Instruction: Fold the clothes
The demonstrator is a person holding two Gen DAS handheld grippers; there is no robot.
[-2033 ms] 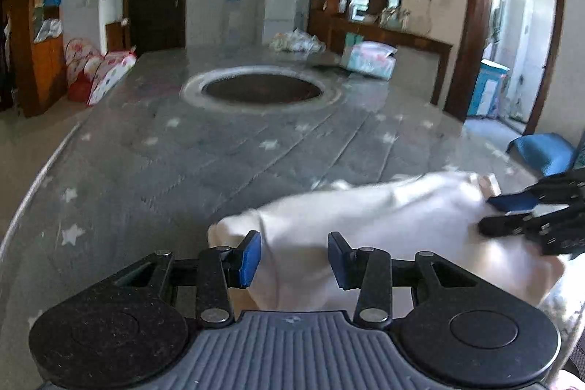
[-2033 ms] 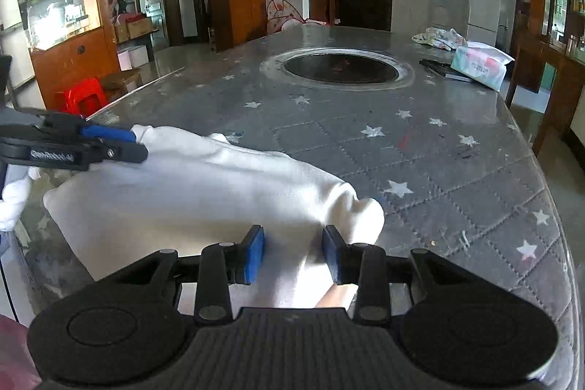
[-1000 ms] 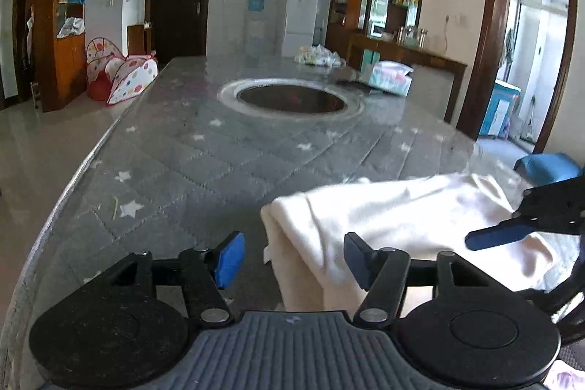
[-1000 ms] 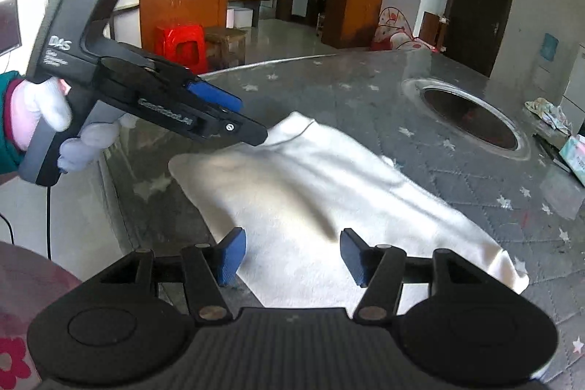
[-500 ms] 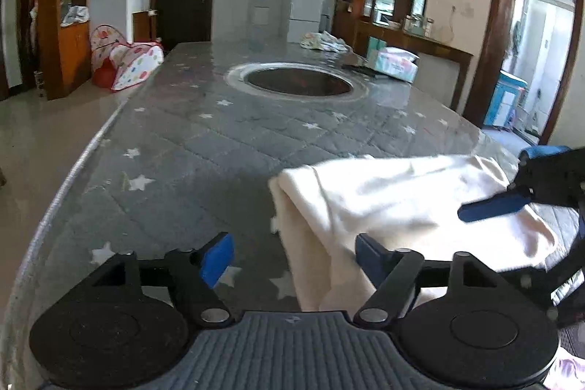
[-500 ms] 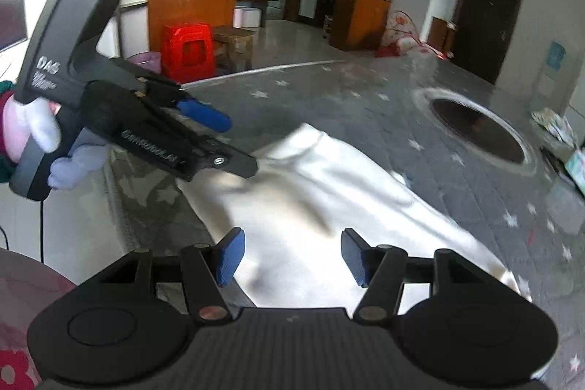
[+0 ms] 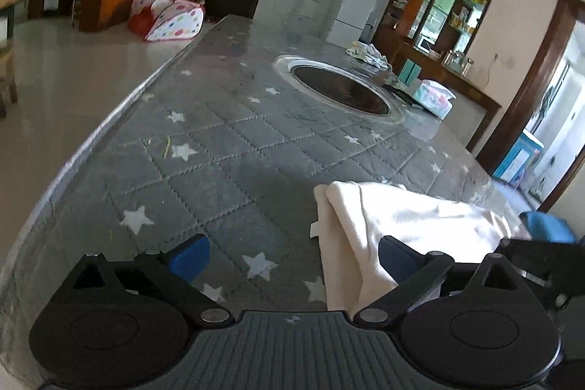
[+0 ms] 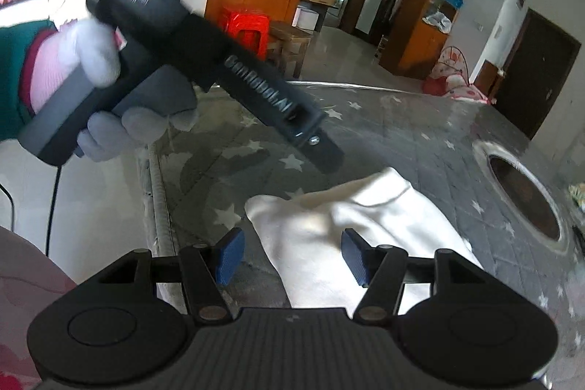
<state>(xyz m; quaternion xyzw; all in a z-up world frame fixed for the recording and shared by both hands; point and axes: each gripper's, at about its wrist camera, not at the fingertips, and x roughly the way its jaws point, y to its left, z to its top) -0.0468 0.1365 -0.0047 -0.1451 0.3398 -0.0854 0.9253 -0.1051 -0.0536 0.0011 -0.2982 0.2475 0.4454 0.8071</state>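
Grey quilted cloth printed with white stars covers the long table, the biggest thing in both views, with a dark round inset sunk into it farther along. On the near end of that cloth, close to the table edge, lies the cream garment, already doubled over into a thick, rounded bundle whose folded edge runs toward the left wrist camera. It looks like soft knit or fleece (no stiffness anywhere, the layers slump and bulge instead of lying flat), so I judge it light, limp and likely to sag or slide open if lifted by one point only; the quilted surface under it should give some grip and keep it from skating. Best hold, in my view, is a pinch through all layers at a corner or along the folded edge, one gripper at each end, so the layers travel together. The left gripper is spread wide, its right finger just beside or lightly against the garment's near flank, nothing caught between the pads. The right gripper is likewise spread, straddling the bundle's near end without pinching it; whether its pads touch fabric I cannot tell. A small white tag sticks out at the folded edge.
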